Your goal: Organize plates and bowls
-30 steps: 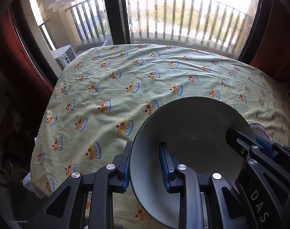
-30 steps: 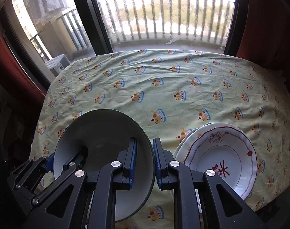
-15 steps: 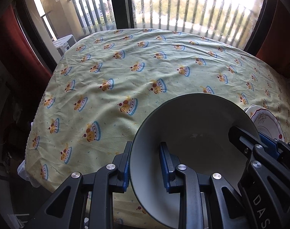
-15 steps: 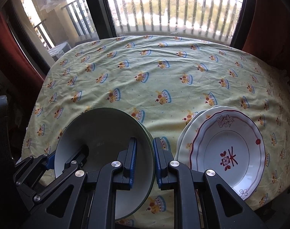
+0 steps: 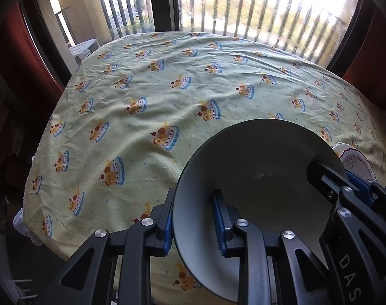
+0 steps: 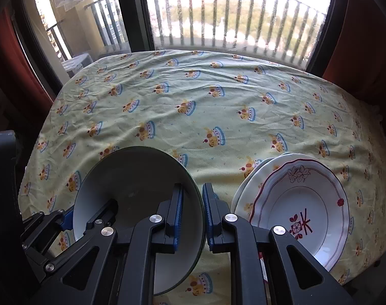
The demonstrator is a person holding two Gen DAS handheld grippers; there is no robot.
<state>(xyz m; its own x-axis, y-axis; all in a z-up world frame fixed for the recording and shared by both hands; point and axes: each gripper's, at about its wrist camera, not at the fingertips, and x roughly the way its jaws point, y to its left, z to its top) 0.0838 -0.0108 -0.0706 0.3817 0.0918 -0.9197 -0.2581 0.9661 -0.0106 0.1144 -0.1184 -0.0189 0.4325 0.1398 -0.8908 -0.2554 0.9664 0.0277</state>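
Note:
A bowl [image 5: 256, 167], white inside with a dark green rim, hangs low over the near edge of the table, and both grippers hold it. My left gripper [image 5: 193, 225] is shut on its left rim. My right gripper [image 6: 193, 213] is shut on the right rim of the same bowl [image 6: 137, 178]. Each gripper shows in the other's view: the right one [image 5: 345, 185] and the left one [image 6: 73, 218]. Just right of the bowl lies a stack of plates [image 6: 299, 203]; the top one is white with a red scalloped border and a flower motif. Only its edge [image 5: 355, 162] shows in the left wrist view.
The table wears a wrinkled yellow-green cloth [image 6: 193, 106] printed with small cakes; it stretches bare to the far edge. Behind it stands a window with a balcony railing [image 6: 231, 25], and red curtains [image 6: 366, 38] hang at both sides. A dark object [image 6: 2, 178] sits at the left.
Both grippers have sunk a little toward the table with the bowl between them. The cloth and the plates look nearer and larger. Both grips are unchanged.

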